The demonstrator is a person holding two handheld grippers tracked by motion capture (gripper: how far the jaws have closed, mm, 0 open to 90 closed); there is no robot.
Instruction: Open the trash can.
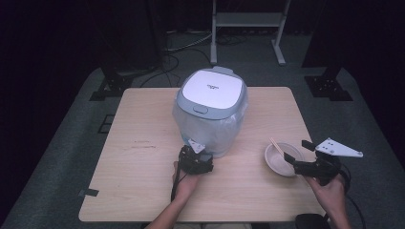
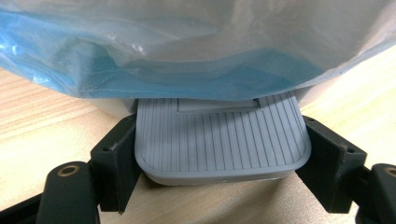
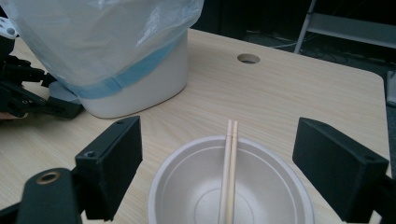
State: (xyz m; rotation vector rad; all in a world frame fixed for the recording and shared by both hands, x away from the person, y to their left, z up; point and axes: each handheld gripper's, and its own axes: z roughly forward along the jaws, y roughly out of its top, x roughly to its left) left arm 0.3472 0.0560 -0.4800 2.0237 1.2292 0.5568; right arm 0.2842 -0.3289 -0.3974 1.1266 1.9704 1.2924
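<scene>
A white pedal bin with a grey lid, shut, and a clear and blue bag liner stands mid-table. Its grey ribbed pedal sticks out at the base. My left gripper lies low on the table with a jaw against each side of the pedal; from above this left gripper meets the bin's front foot. At the right sits a white paper bowl with a pair of wooden chopsticks across it. My right gripper hovers open at the bowl's near rim.
The bowl and my right gripper are near the table's right front corner. A round cable hole lies in the tabletop beyond the bin. A metal stand and cables sit on the floor behind the table.
</scene>
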